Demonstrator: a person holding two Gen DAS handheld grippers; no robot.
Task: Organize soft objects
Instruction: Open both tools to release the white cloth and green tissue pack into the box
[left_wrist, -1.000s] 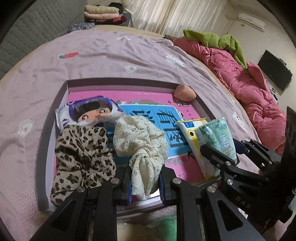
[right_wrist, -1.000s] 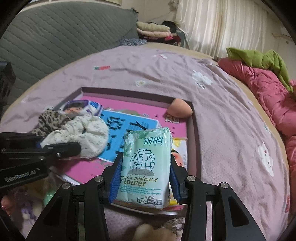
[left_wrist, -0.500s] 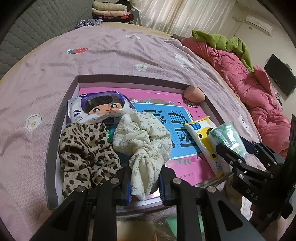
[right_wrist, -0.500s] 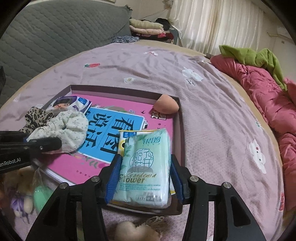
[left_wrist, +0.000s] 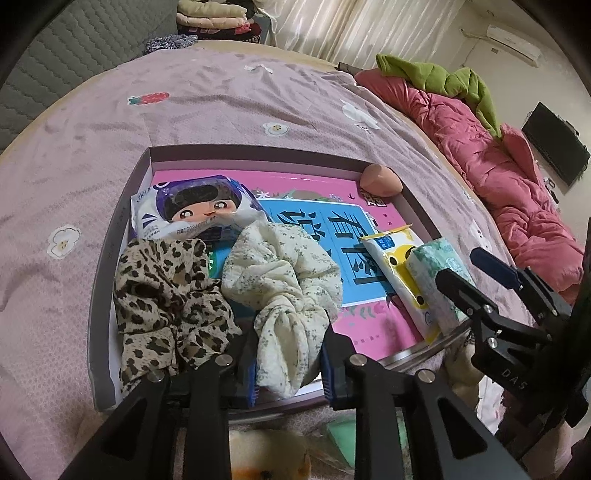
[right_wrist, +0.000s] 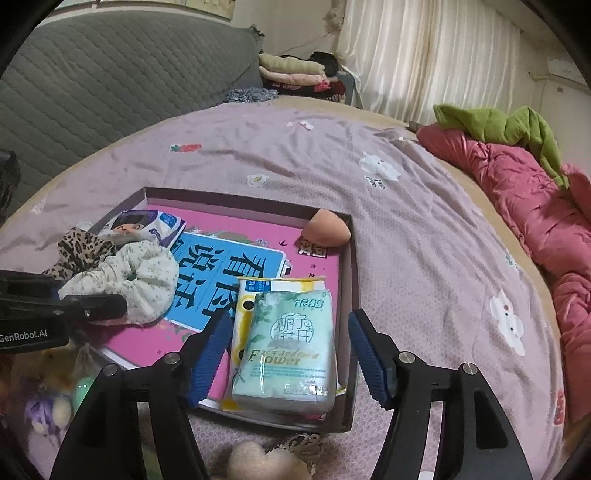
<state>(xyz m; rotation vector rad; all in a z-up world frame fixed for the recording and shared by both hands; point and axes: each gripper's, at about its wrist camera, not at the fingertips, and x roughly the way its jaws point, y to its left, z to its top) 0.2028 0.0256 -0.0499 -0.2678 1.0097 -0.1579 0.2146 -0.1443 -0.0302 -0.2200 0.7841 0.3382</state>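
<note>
A shallow box (left_wrist: 255, 153) (right_wrist: 352, 280) lies on the purple bed. My left gripper (left_wrist: 288, 363) is shut on a cream floral scrunchie (left_wrist: 282, 280) (right_wrist: 140, 275) at the box's near edge. A leopard scrunchie (left_wrist: 166, 295) (right_wrist: 79, 247) lies just left of it. My right gripper (right_wrist: 286, 350) is open, its jaws on either side of a green tissue pack (right_wrist: 288, 349) (left_wrist: 436, 280) that rests in the box's near right corner, partly on a yellow tissue pack (left_wrist: 397, 266) (right_wrist: 273, 286).
The box also holds a cartoon wipes pack (left_wrist: 192, 208) (right_wrist: 144, 225), an orange makeup sponge (left_wrist: 380, 181) (right_wrist: 327, 232) at its far right corner, and a pink-and-blue book (left_wrist: 332, 229). Plush toys (right_wrist: 258, 459) lie in front of the box. A pink quilt (left_wrist: 498, 177) lies to the right.
My right gripper lowered the green tissue pack into the box's near right corner and opened, letting it go. My left gripper stays shut on the cream scrunchie.
</note>
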